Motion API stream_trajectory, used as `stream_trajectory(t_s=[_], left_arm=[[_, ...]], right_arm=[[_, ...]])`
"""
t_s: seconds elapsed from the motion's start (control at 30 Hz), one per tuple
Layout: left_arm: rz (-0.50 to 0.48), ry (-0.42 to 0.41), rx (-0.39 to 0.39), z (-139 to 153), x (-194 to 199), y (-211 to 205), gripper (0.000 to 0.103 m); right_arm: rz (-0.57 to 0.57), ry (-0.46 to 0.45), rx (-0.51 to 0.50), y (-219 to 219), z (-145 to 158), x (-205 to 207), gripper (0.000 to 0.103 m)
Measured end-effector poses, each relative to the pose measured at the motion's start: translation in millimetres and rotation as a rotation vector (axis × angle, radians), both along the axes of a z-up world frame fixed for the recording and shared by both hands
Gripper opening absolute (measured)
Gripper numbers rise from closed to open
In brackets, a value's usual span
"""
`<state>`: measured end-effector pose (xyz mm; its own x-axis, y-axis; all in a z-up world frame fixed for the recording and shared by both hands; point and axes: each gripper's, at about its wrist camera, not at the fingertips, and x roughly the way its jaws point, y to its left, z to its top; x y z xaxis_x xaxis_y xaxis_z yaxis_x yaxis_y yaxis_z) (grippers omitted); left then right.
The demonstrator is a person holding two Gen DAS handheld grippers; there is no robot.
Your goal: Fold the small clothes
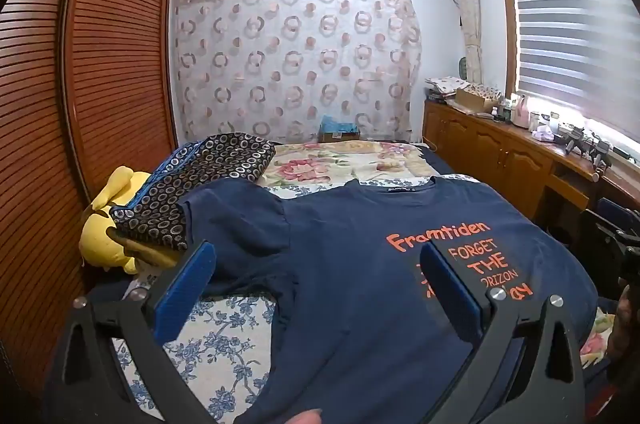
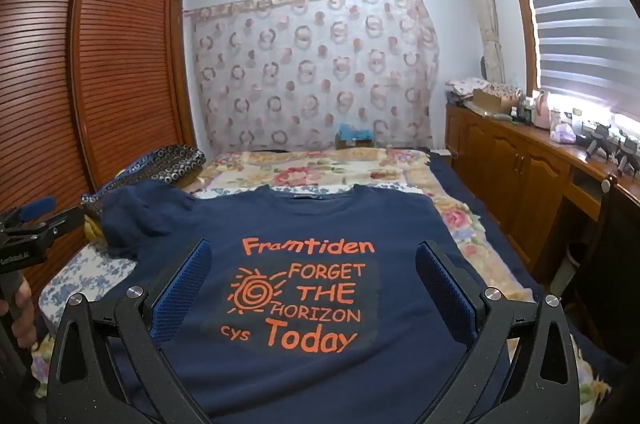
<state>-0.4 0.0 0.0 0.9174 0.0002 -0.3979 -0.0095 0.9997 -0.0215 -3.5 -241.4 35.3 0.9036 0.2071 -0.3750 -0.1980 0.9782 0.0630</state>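
Navy T-shirt (image 2: 320, 224) lies flat, print up, on the floral bedspread (image 2: 320, 172), collar toward the circle-print curtain (image 2: 312, 72). Left sleeve bunched beside the dark circle-pattern bundle (image 1: 192, 180). Left gripper (image 1: 316, 256) and right gripper (image 2: 314, 256) both spread wide above the shirt, holding nothing.

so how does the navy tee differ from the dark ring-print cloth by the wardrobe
The navy tee lies spread flat; the ring-print cloth is folded in a heap. The tee is plain with orange lettering; the cloth is covered in small rings. The tee fills the near bed; the cloth sits at its edge. Both are dark.
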Motion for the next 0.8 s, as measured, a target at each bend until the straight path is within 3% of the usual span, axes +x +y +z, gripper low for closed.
stream_trajectory(t_s=[0.8], left_arm=[[0.001,-0.006,0.006,-0.1,0.9,1.4,0.103]], right_arm=[[0.002,-0.006,-0.003,-2.6,-3.8,0.3,0.103]])
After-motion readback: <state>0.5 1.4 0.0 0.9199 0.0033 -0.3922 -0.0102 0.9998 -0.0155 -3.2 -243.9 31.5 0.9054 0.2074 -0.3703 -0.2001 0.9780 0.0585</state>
